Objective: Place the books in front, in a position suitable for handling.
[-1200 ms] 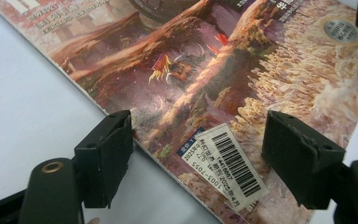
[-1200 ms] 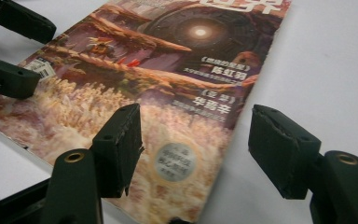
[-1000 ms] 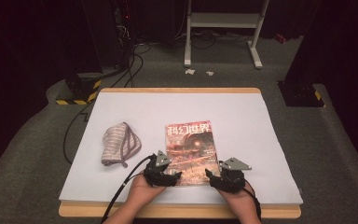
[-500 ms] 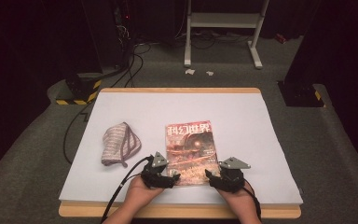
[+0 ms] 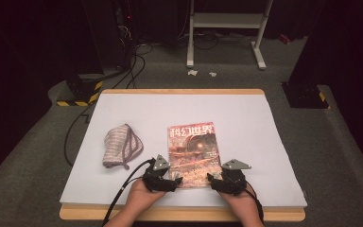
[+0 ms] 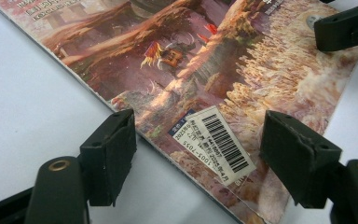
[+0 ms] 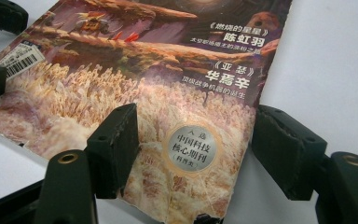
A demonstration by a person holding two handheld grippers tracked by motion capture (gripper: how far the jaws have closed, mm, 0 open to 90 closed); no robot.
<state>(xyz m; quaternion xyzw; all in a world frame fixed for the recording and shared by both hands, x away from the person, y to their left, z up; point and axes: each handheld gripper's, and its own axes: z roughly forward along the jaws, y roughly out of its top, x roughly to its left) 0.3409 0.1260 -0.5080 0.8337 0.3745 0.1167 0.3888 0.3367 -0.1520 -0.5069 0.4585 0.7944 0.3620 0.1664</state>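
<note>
A magazine (image 5: 191,151) with a reddish-brown illustrated cover lies flat on the white table, near the front edge. My left gripper (image 5: 172,182) is at its near left corner. In the left gripper view its jaws (image 6: 198,154) stand open on either side of the barcode label (image 6: 219,140), one over the table and one over the cover. My right gripper (image 5: 213,182) is at the near right corner. It is open too, and its jaws (image 7: 196,149) straddle the round silver seal (image 7: 193,148) and the magazine's right edge. No pad presses on the cover.
A striped cloth pouch (image 5: 120,146) lies left of the magazine. The white table top (image 5: 246,118) stretches bare behind and to the right. On the floor beyond are cables (image 5: 132,61), a white metal stand (image 5: 227,28) and a yellow-striped block (image 5: 80,92).
</note>
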